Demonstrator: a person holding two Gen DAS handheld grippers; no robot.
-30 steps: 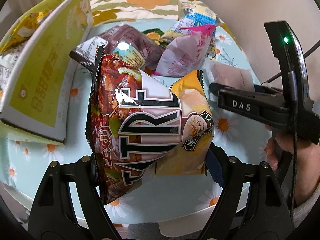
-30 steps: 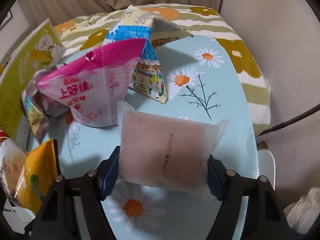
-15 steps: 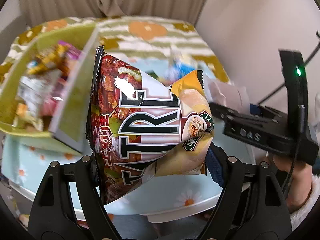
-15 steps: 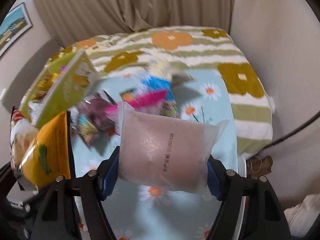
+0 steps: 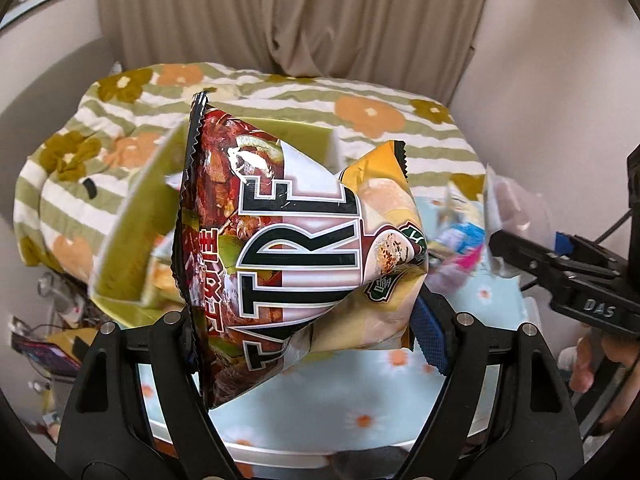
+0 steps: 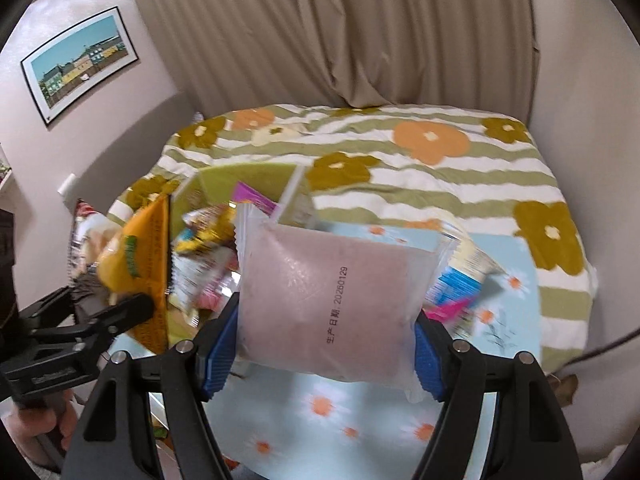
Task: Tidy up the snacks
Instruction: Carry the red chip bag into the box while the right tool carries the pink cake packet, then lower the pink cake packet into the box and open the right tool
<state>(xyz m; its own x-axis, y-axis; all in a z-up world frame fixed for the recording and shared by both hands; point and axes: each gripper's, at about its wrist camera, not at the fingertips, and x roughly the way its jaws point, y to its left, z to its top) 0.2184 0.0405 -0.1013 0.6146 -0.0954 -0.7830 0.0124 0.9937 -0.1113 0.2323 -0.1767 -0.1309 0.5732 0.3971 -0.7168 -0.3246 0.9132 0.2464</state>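
Observation:
My left gripper (image 5: 308, 328) is shut on a red, white and yellow chip bag (image 5: 296, 248) and holds it up above the table. It also shows at the left of the right wrist view (image 6: 132, 256). My right gripper (image 6: 320, 344) is shut on a pale pink clear-wrapped packet (image 6: 328, 304), also lifted. A green cardboard box (image 6: 248, 184) with several snacks inside stands behind both; in the left wrist view the box (image 5: 132, 236) is half hidden by the chip bag.
The table has a light blue daisy cloth (image 6: 360, 412). Loose snack packets, blue-white (image 6: 460, 280) and pink (image 6: 444, 308), lie on it at the right. A bed with a green striped flower blanket (image 6: 400, 160) is behind, then curtains and walls.
Both grippers have risen with their packets and now look from higher up. The box and the loose snacks have dropped lower and farther in view.

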